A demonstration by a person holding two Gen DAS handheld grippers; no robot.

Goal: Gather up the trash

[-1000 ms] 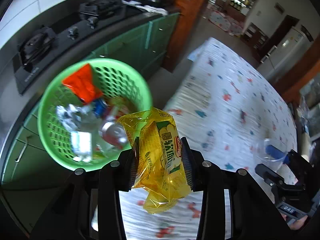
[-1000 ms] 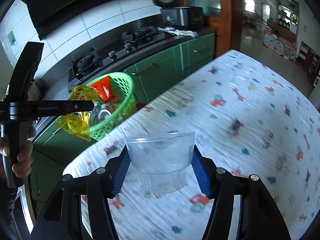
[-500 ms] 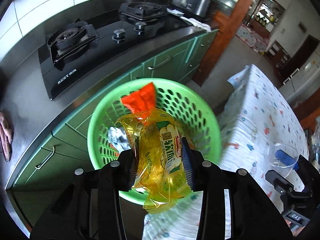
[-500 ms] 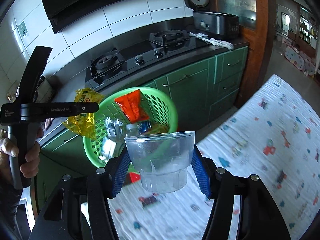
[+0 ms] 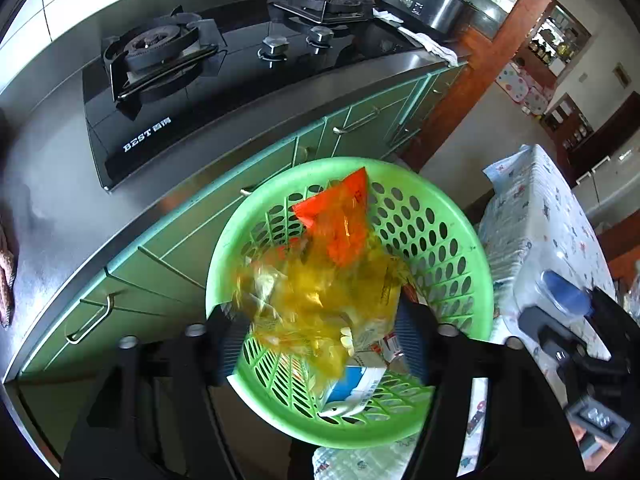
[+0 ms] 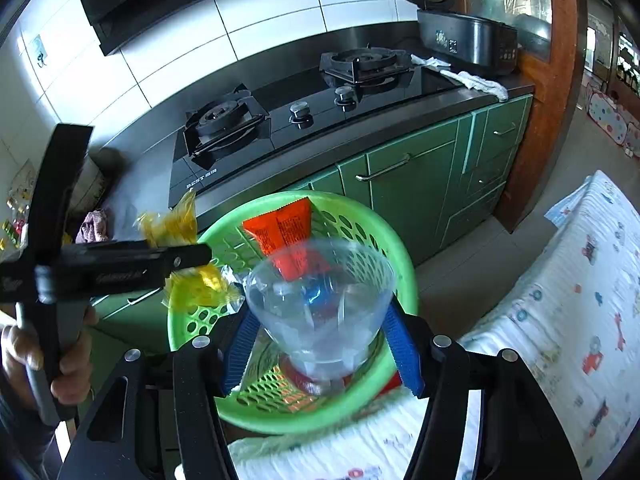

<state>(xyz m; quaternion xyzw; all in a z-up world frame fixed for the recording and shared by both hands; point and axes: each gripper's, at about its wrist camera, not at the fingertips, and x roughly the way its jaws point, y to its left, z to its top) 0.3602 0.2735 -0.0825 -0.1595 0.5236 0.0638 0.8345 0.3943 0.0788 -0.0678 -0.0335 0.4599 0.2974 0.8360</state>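
Observation:
A green perforated basket [image 5: 460,240] holds an orange wrapper [image 5: 340,220], a blue-and-white carton [image 5: 360,384] and other trash. My left gripper [image 5: 320,344] hangs over it, its jaws opening. The yellow snack wrapper [image 5: 320,296] is blurred between the spread pads and looks loose from them. In the right wrist view, my right gripper [image 6: 322,344] is shut on a clear plastic cup [image 6: 320,300] just above the basket [image 6: 404,264], with the orange wrapper [image 6: 284,228] behind it. The left gripper [image 6: 180,260] and yellow wrapper [image 6: 192,280] show at the left, held by a hand [image 6: 68,364].
A black gas stove [image 5: 180,72] sits on a steel counter above green cabinets [image 6: 412,196] behind the basket. A table with a patterned cloth [image 6: 560,320] lies to the right. A dark cooker [image 6: 468,40] and a white rag [image 6: 476,80] are on the counter's far end.
Both hands have moved from the table toward the basket. The left jaws have spread and the yellow wrapper has come loose over the basket. The cup now hangs above the basket.

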